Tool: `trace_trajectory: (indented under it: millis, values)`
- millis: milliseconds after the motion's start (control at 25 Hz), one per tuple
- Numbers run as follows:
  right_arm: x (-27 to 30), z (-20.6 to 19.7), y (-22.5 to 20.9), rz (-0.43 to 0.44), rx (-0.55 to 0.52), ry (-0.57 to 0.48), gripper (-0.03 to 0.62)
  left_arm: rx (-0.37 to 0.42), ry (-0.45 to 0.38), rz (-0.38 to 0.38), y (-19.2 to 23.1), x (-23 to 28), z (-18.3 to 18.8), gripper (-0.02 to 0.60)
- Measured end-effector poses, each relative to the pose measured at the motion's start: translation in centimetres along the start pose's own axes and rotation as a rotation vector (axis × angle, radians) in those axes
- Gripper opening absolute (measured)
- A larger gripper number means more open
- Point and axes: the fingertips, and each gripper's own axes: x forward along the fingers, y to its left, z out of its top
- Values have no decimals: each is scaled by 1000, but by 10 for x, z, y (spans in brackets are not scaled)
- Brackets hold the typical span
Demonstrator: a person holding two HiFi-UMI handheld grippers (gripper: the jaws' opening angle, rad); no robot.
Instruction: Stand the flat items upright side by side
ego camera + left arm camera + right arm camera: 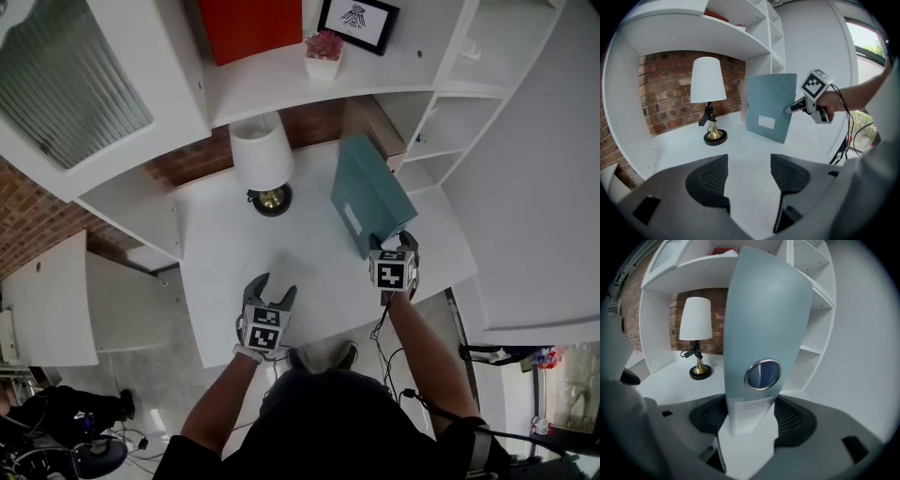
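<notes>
Your right gripper [751, 417] is clamped on the spine of the teal binder [764, 315], which sits tilted by the right edge of the surface [281, 267], toward the back corner. Your left gripper [747, 174] is wide and empty near the front edge. Looks like early days to me: this one isn't upright yet, and I can't make out a second item to go beside it.

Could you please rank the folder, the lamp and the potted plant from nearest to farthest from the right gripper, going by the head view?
1. The folder, clamped in the right gripper.
2. The lamp, on the desk to its left.
3. The potted plant, up on the shelf beyond.
</notes>
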Motion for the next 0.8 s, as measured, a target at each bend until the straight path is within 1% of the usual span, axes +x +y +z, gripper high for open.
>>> trace_trajectory:
  millis: [160,360,800]
  values:
    - [16,12,2,-50,52,13,301,-32,-3,40,23,-16,-2,272]
    - [35,30,5,-75,74,22,302,-78,-14,82,50,-34,-10,260]
    - [79,67,10,-89,148,30,302,-110,7,113,73,-46,-28,255]
